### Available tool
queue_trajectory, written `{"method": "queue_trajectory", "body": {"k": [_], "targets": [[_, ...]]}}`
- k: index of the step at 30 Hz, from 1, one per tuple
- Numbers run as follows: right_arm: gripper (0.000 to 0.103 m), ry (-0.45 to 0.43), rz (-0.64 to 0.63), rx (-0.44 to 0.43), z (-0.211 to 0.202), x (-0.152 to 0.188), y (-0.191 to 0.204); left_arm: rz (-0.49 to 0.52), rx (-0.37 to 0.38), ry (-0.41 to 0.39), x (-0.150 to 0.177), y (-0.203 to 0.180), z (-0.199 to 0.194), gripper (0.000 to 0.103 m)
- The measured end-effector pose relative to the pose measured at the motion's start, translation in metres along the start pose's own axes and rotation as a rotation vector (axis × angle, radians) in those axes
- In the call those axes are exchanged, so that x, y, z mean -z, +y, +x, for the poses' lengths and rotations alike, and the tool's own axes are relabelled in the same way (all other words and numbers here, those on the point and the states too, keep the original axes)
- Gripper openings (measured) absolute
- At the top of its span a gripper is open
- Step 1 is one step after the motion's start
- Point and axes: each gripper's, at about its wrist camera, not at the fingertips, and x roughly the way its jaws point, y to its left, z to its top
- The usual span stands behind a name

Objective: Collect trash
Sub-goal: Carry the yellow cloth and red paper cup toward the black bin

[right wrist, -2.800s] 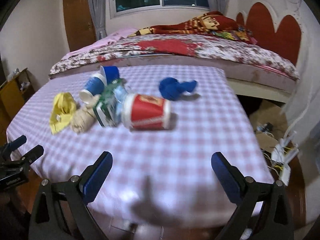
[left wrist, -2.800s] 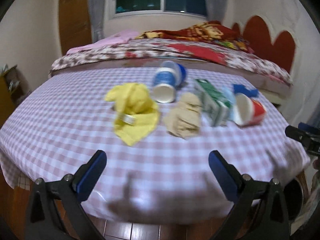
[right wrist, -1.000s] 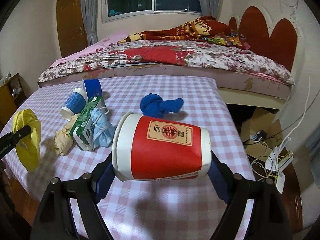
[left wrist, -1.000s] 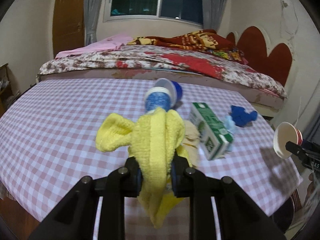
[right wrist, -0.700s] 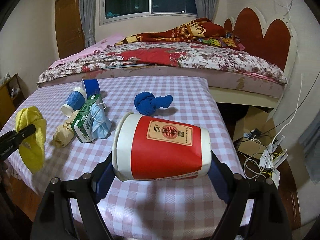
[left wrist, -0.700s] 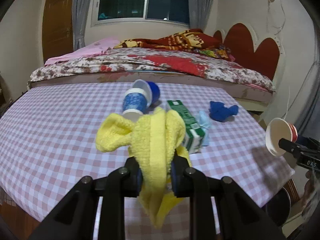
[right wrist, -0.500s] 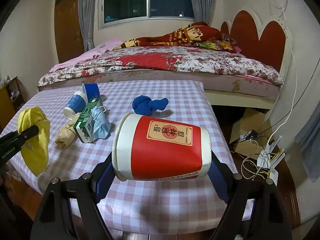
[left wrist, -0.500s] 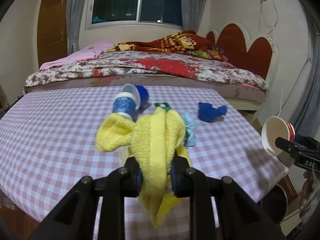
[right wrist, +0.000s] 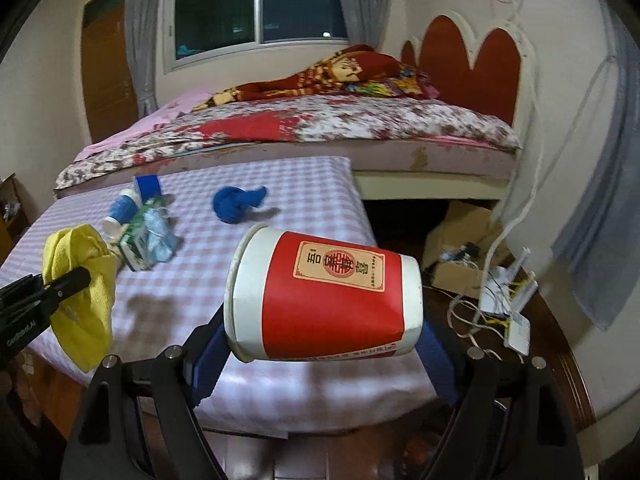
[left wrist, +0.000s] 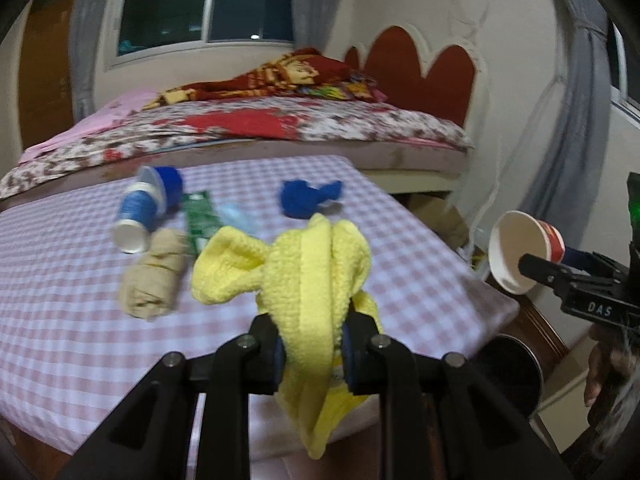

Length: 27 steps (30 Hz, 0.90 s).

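Observation:
My left gripper (left wrist: 312, 344) is shut on a yellow cloth (left wrist: 308, 276) and holds it in the air over the table's near right corner; the cloth also shows in the right wrist view (right wrist: 84, 280). My right gripper (right wrist: 320, 344) is shut on a red and white paper cup (right wrist: 324, 300), held on its side past the table's right edge; the cup shows in the left wrist view (left wrist: 520, 256). On the checked table (left wrist: 60, 320) lie a blue paper cup (left wrist: 138, 216), a beige crumpled wad (left wrist: 154, 280), a green carton (left wrist: 202, 220), a pale blue mask (right wrist: 160, 240) and a blue cloth (left wrist: 306, 198).
A dark round bin (left wrist: 508, 368) stands on the floor below the table's right corner. A bed with a floral cover (right wrist: 340, 124) lies behind the table. A cardboard box (right wrist: 460, 248) and white cables with a power strip (right wrist: 508, 312) lie on the floor at the right.
Both grippers closed on their items and lifted them since the earliest frames. They have since swung right, toward the table's right edge, with the bin now in the left wrist view.

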Motion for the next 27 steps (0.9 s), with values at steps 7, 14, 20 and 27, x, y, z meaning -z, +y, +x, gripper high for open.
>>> {"method": "queue_trajectory", "body": {"k": [7,14,20,27], "targets": [[0.085,0.035,0.055,0.079,-0.012,0.027,-0.052,0.072,0.108,0.041,0.008,-0.059,0.016,0.023],[0.085,0.064,0.123,0.15,-0.028,0.056,-0.102,0.16,0.221,0.072,0.019,-0.127,0.024,0.023],[0.085,0.093,0.168,0.196,-0.043,0.083,-0.141,0.217,0.303,0.11,0.032,-0.18,0.032,0.023],[0.085,0.139,0.198,0.218,-0.05,0.117,-0.173,0.261,0.4,0.196,0.058,-0.224,0.047,0.023]]}}
